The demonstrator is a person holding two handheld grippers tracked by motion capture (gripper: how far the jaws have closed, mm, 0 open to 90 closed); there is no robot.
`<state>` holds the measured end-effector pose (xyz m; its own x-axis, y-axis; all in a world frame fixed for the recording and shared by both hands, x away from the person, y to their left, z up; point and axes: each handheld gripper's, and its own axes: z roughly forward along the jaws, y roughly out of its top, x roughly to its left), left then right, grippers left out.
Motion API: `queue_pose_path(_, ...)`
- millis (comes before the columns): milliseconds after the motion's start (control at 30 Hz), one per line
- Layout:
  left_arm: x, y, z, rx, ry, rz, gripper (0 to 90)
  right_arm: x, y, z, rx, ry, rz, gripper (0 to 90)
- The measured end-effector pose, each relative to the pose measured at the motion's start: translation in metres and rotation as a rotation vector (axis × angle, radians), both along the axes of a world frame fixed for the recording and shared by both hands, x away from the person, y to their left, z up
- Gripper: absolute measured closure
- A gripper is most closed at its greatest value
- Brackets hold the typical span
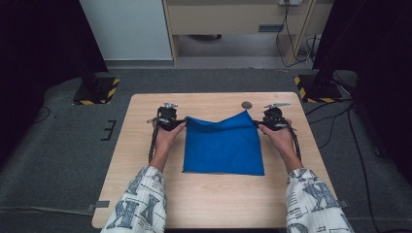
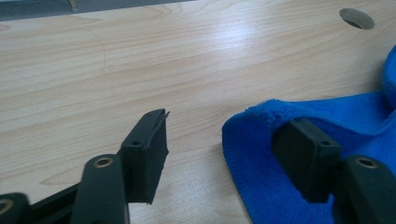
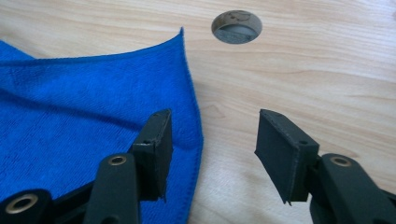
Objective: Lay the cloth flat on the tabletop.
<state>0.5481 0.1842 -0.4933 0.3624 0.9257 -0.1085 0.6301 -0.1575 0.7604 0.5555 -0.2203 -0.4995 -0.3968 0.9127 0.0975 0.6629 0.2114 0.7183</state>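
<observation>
The person's patterned sleeves [image 1: 141, 204] enter at the bottom of the high view, each hand carrying a black gripper up to mid-frame. Between them a blue microfibre cloth [image 1: 223, 144] lies on the wooden table [image 1: 204, 199], folded to a rough square, its near edge straight and its far edge sagging in the middle between two raised corners.

The left gripper [image 1: 179, 121] sits at the cloth's far left corner, the right gripper [image 1: 256, 123] at the far right one, so each corner belongs to its nearer hand and the far edge runs straight across from tool to tool.

In the left gripper view the jaws stand apart: one pad over bare wood, the other over the rounded, thick fold of the cloth [image 2: 299, 186], nothing pinched. In the right gripper view the jaws are likewise apart: one pad rests over the cloth's hemmed edge [image 3: 93, 121], the other over wood, and the pointed corner lies flat, aimed at a round cable hole [image 3: 236, 27] in the upper middle of that frame.

The pile looks soft and nappy, limp enough to slump; the tabletop is smooth pale laminate with wood grain. As I judge it, both corners are released, and any regrip would need each tool to close across its own corner.
</observation>
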Motion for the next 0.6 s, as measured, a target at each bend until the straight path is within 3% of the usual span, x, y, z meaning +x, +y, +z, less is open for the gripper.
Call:
queue_pose_path(233, -0.001, 0.003, -0.004, 0.051, 0.034, -0.017, 28.7, -0.011, 0.007, -0.011, -0.010, 0.013, 0.032, 47.8)
queue_pose_path(300, -0.001, 0.005, -0.004, 0.041, 0.039, -0.012, 28.4, -0.013, 0.008, -0.015, -0.022, 0.016, 0.036, 48.0)
queue_pose_path(600, -0.002, 0.017, 0.007, 0.022, -0.026, 0.020, 29.8, -0.013, 0.009, -0.026, -0.087, 0.047, 0.027, 50.2)
